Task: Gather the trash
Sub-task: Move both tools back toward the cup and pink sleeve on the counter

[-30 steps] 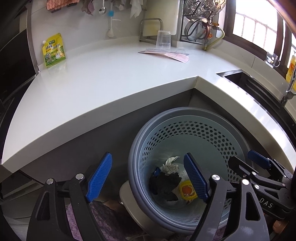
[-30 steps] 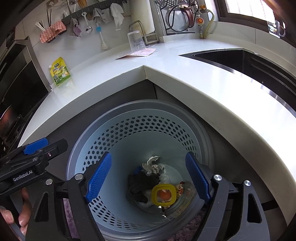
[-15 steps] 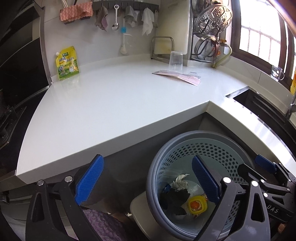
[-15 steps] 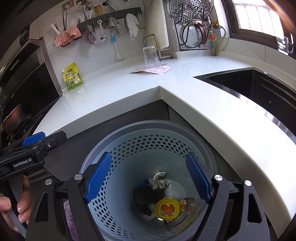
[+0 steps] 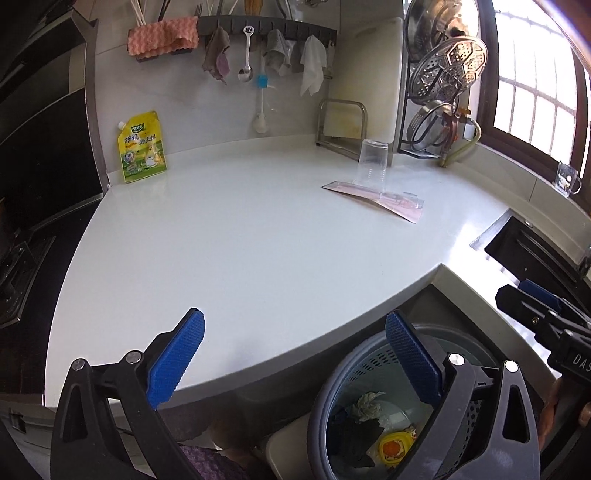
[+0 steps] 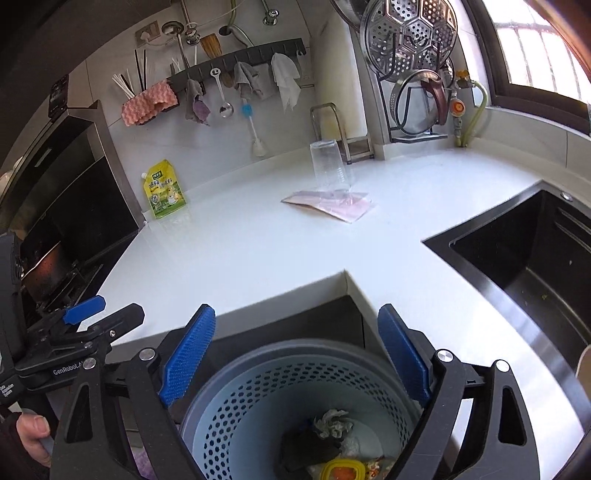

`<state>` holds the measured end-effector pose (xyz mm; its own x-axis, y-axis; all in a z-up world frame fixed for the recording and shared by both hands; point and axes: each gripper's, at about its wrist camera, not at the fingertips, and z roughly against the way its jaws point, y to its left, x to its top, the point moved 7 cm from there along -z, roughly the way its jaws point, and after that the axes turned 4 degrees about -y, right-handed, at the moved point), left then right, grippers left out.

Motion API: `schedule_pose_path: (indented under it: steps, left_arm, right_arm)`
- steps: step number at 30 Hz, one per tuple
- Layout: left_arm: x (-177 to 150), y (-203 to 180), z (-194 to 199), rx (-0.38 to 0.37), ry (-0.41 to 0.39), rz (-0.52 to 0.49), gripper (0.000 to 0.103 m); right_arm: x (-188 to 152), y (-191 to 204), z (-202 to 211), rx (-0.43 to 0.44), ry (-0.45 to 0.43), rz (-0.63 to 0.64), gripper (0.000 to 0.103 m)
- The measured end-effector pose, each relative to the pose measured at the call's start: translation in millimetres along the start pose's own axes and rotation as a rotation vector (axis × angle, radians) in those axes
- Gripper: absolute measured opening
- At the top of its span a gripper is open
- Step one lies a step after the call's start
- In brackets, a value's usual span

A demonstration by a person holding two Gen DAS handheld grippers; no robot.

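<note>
A grey perforated bin (image 5: 332, 384) (image 6: 258, 356) stands on the floor under the corner of the white counter (image 5: 240, 258). Inside lie crumpled paper (image 6: 332, 421), a black scrap and a yellow-lidded tub (image 5: 393, 448). On the counter, a clear cup (image 5: 372, 162) (image 6: 328, 166) stands upside down on a flat pink packet (image 5: 376, 199) (image 6: 328, 203). A yellow pouch (image 5: 142, 147) (image 6: 164, 188) leans on the wall. My left gripper (image 5: 293, 321) hangs wide open over the counter edge, empty. My right gripper (image 6: 295, 314) is above the bin, its jaws opening with nothing between them.
A black sink (image 6: 517, 266) is sunk into the counter on the right. A rack with steamer lids (image 5: 443, 74) and a rail of hanging cloths (image 5: 266, 33) line the back wall. A dark stove (image 6: 48, 266) sits at the left.
Both grippers have risen from low over the bin to counter height. The bin has dropped to the bottom of both views. The left jaws have spread wider.
</note>
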<state>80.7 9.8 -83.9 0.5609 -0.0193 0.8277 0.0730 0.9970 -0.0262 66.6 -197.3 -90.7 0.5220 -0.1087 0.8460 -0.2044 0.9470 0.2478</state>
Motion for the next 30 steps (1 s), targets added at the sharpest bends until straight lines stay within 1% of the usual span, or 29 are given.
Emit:
schedule_pose_path:
  steps: [5, 8, 12, 16, 19, 26, 30]
  left_arm:
    - [21, 2, -19, -0.004, -0.003, 0.022, 0.097]
    - [34, 1, -30, -0.003, -0.008, 0.032, 0.097]
    - [51, -1, -43, 0.004, -0.021, 0.039, 0.097]
    - [66, -3, -56, 0.020, -0.025, 0.050, 0.097]
    - [76, -6, -68, 0.025, -0.016, 0.054, 0.097]
    - [87, -12, -99, 0.040, 0.014, 0.065, 0.097]
    - [90, -15, -113, 0.040, 0.025, 0.072, 0.097]
  right_arm:
    - [32, -4, -17, -0.009, -0.005, 0.037, 0.085]
    - [47, -11, -30, -0.021, -0.004, 0.039, 0.085]
    - [65, -20, -49, -0.037, 0.005, 0.043, 0.085]
    - [86, -26, -70, -0.044, 0.004, 0.077, 0.085]
    - [103, -32, -92, -0.048, 0.025, 0.089, 0.085]
    - [133, -47, -156, -0.026, 0.096, 0.061, 0.085]
    - [147, -51, -192, -0.038, 0.111, 0.071, 0.085]
